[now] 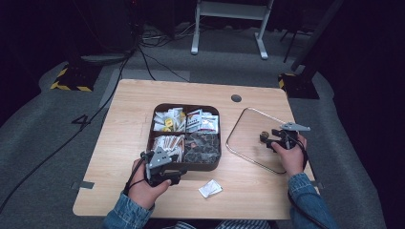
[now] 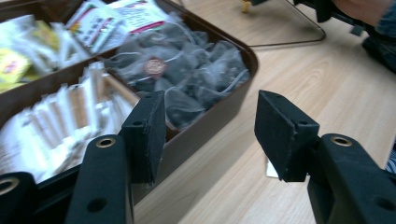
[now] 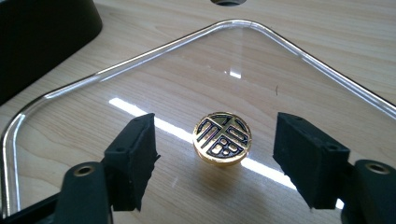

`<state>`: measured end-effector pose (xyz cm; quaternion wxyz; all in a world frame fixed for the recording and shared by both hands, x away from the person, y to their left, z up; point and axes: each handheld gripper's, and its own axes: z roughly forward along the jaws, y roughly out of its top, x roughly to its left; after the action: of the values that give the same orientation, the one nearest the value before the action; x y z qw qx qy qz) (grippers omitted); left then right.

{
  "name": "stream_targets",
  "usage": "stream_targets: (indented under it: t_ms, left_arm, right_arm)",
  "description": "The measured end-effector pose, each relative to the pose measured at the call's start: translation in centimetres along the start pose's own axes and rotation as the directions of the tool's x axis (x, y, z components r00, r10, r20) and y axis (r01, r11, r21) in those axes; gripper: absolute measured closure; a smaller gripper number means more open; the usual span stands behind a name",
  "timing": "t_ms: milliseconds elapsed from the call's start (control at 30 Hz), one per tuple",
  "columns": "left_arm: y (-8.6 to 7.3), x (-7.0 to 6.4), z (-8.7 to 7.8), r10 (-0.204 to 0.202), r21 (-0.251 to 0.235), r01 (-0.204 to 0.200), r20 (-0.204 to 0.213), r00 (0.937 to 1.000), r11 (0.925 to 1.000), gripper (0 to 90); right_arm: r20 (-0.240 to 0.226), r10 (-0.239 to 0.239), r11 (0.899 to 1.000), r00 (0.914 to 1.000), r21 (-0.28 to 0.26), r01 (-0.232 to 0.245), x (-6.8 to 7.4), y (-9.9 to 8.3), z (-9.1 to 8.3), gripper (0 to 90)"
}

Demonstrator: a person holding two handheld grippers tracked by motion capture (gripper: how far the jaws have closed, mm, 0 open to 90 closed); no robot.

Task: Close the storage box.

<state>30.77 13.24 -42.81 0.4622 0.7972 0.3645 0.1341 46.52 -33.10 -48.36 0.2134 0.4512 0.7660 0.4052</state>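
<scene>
Glass is what the lid [image 3: 140, 93] is made of, lying flat on the table [image 1: 124, 133] right of the box [image 1: 186, 136], knob [image 3: 222, 137] pointing up, no long axis evident. The right gripper [image 3: 219, 158] is spread open around the knob; an off-centre squeeze could slip. The left gripper [image 2: 210, 135] is held open, empty.

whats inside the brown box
The brown box has four compartments: dark tea bags, pale sachets, yellow-white packets and red-white packets. Anything beneath them is covered.
</scene>
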Motion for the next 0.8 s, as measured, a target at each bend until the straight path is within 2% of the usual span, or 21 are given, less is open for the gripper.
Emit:
stream_targets:
  t_ms: [167, 400, 567, 667, 800]
  left_arm:
    - [-0.1, 1.2, -1.4, -0.029, -0.014, 0.028, -0.059, 0.9979, 0.9995, 43.3]
    - [-0.3, 2.9, -2.6, -0.074, -0.042, 0.07, -0.111, 0.9911, 0.9967, 43.0]
    - [-0.4, 3.4, -2.6, -0.077, -0.036, 0.073, -0.12, 0.9899, 0.9967, 43.0]
    - [-0.3, 3.8, -2.9, -0.089, -0.053, 0.083, -0.131, 0.9874, 0.9951, 42.9]
    - [-0.2, 4.0, -3.0, -0.093, -0.058, 0.086, -0.138, 0.9861, 0.9946, 42.9]
  right_arm:
    - [0.013, -0.02, 0.999, 0.9997, 0.035, 0.02, 0.1, 0.0, 1.0, 31.2]
    - [0.016, -0.04, 0.997, 0.9991, 0.07, 0.039, 0.4, 0.1, 2.3, 44.1]
    - [0.026, -0.033, 0.997, 0.9991, 0.075, 0.031, 0.3, -0.1, 2.5, 51.0]
    - [0.03, -0.026, 0.998, 0.9992, 0.065, 0.024, 0.0, -0.1, 2.5, 58.1]
    - [0.025, -0.02, 0.998, 0.9995, 0.059, 0.018, -0.1, -0.2, 2.4, 58.6]
